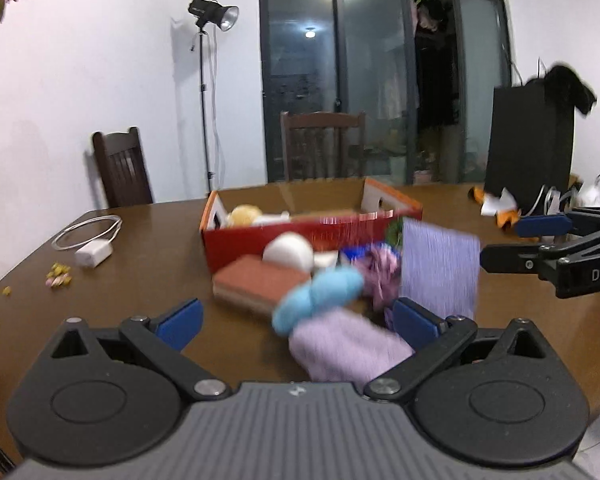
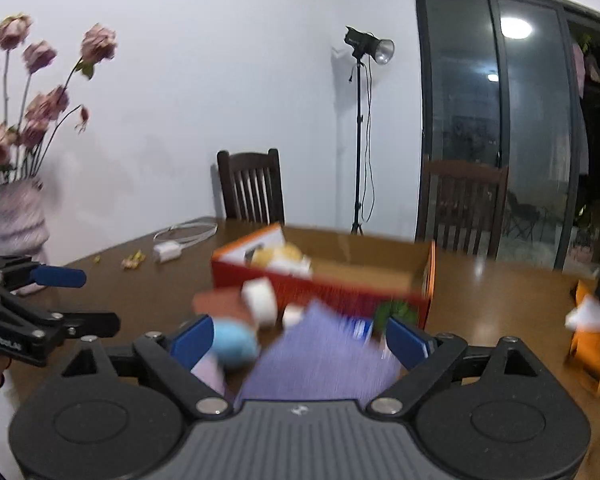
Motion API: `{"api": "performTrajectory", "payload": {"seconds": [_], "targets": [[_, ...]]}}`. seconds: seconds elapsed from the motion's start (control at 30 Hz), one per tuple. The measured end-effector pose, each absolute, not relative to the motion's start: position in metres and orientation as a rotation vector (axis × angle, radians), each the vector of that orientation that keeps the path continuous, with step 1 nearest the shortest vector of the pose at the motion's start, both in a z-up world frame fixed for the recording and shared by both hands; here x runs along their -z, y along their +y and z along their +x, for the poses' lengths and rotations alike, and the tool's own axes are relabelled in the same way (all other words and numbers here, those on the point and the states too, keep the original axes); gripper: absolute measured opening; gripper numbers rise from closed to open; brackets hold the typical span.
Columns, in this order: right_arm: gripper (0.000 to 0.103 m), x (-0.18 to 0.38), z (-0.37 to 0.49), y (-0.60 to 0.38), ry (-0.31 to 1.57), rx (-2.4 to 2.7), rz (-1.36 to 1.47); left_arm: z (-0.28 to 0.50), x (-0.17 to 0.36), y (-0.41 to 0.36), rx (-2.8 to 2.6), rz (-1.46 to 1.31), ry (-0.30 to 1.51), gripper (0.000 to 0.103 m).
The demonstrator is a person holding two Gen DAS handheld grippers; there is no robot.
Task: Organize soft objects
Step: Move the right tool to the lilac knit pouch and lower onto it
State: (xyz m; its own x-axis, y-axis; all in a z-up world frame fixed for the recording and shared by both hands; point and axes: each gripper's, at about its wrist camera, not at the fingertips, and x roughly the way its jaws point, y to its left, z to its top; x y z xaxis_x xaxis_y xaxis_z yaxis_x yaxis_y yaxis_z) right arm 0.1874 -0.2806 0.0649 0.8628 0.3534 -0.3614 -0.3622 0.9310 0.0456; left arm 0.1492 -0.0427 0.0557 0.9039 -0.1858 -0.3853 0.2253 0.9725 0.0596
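A red cardboard box [image 1: 284, 236] stands open on the brown table [image 1: 140, 264], with a yellow plush toy [image 1: 243, 214] inside. In front of it lies a blurred pile: a brown sponge block [image 1: 256, 282], a white ball [image 1: 288, 250], a blue plush [image 1: 320, 296], a lilac knit piece [image 1: 348, 348], a purple tangle [image 1: 382, 272] and a violet cloth [image 1: 440, 270]. My left gripper [image 1: 296, 322] is open, its jaws on either side of the blue plush and lilac piece. My right gripper [image 2: 298, 340] is open over the violet cloth [image 2: 324, 360]; it also shows at right in the left wrist view [image 1: 516, 240].
A white charger with cable [image 1: 94, 254] and small yellow bits [image 1: 58, 276] lie at the left. An orange and white toy [image 2: 590, 332] and a black bag [image 1: 530, 148] are at the right. A vase of pink flowers [image 2: 20, 224] stands at the far left. Chairs [image 1: 122, 168] line the far edge.
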Motion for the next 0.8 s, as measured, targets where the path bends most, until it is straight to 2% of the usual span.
{"api": "performTrajectory", "payload": {"seconds": [0.23,0.37,0.43,0.5,0.57,0.67,0.8], "targets": [[0.093,-0.04,0.206,-0.31,0.388,-0.34,0.099,0.17,-0.022,-0.08,0.213,0.17,0.452,0.103],[0.091,-0.041,0.232,-0.309,0.337,-0.344,0.079,0.189,-0.007,-0.091,0.197,0.245,0.498,0.095],[0.09,-0.039,0.244,-0.306,0.339,-0.384,0.079,0.194,-0.004,-0.086,0.19,0.246,0.505,0.095],[0.083,-0.036,0.255,-0.303,0.353,-0.421,0.078,0.198,-0.003,-0.073,0.177,0.22,0.512,0.095],[0.063,-0.031,0.261,-0.299,0.394,-0.459,0.072,0.204,0.0,-0.056,0.143,0.195,0.518,0.095],[0.046,-0.021,0.253,-0.294,0.466,-0.459,0.057,0.21,0.003,-0.029,0.037,0.155,0.523,0.095],[0.042,-0.001,0.224,-0.278,0.577,-0.403,0.088,0.205,-0.003,-0.01,-0.082,0.122,0.491,0.095]]}}
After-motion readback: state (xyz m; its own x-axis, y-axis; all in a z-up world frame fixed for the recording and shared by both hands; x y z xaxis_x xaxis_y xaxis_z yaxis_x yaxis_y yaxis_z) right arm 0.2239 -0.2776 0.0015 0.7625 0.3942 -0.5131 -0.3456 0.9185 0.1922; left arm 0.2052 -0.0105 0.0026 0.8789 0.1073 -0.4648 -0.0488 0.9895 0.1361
